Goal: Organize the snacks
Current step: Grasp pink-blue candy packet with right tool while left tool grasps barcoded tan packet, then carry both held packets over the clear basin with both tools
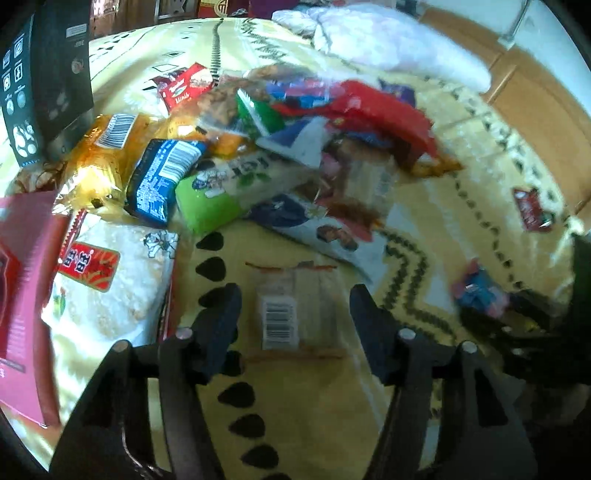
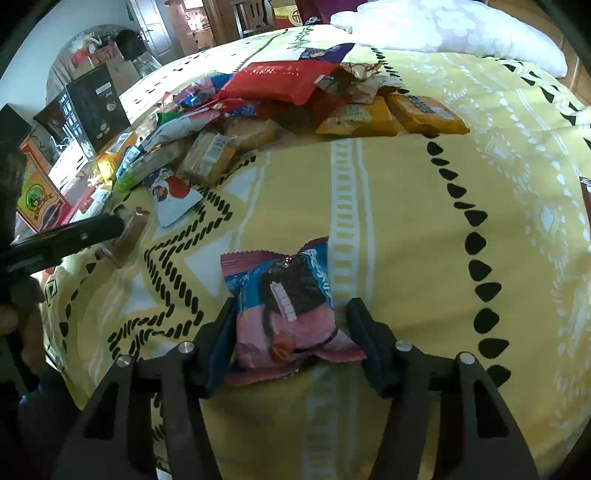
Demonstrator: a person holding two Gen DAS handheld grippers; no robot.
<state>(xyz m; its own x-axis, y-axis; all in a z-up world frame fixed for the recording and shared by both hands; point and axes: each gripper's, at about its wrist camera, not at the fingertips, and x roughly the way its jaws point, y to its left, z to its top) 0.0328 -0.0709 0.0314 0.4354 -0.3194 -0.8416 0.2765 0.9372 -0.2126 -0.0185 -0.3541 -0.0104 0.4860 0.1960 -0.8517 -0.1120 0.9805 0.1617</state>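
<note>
A heap of snack packets [image 1: 280,140] lies on a yellow patterned bedspread [image 1: 424,295]; the right wrist view shows the heap [image 2: 280,107] too. My left gripper [image 1: 295,310] is open, its fingers on either side of a small clear packet with a barcode [image 1: 291,306] lying flat. My right gripper [image 2: 291,328] is open around a pink and blue cookie packet [image 2: 284,302] that rests on the bedspread [image 2: 424,258]. The left gripper's finger [image 2: 92,229] shows at left by the clear packet [image 2: 125,236].
A black box [image 1: 44,81] and a pink box [image 1: 26,277] stand at the left, beside a white rice-cracker bag [image 1: 110,280]. A lone red packet [image 1: 532,208] lies at right. A white pillow [image 2: 461,33] lies at the head. Boxes [image 2: 40,192] stand off the left edge.
</note>
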